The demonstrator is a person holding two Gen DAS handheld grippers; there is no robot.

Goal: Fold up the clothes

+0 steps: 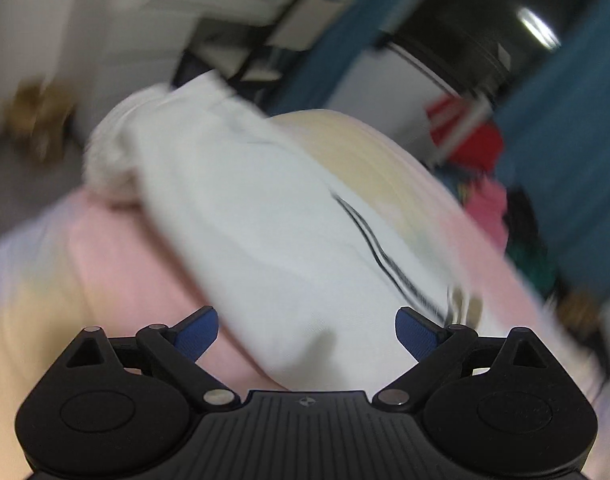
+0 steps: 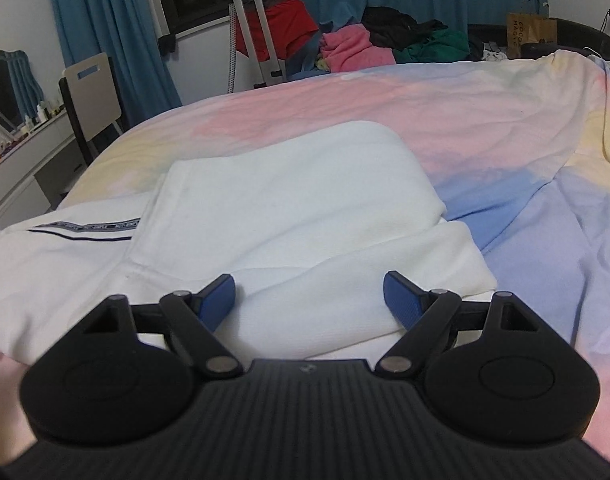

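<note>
Mid-fold: white garment (image 2: 289, 200) lies partly folded on the bed (image 2: 505, 128).
Right hand-held gripper (image 2: 309, 300) and left hand-held gripper (image 1: 307, 334) hover over it, jaws wide, empty; next, probably grip an edge.

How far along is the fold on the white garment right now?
Partly done: the white garment lies on the pastel bedspread with layers already folded over each other, a striped section still sticking out at the left. Nothing is in hand: the left hand-held gripper and right hand-held gripper are both open above it. Left: fold in that striped part, then likely the clothes pile behind.
</note>
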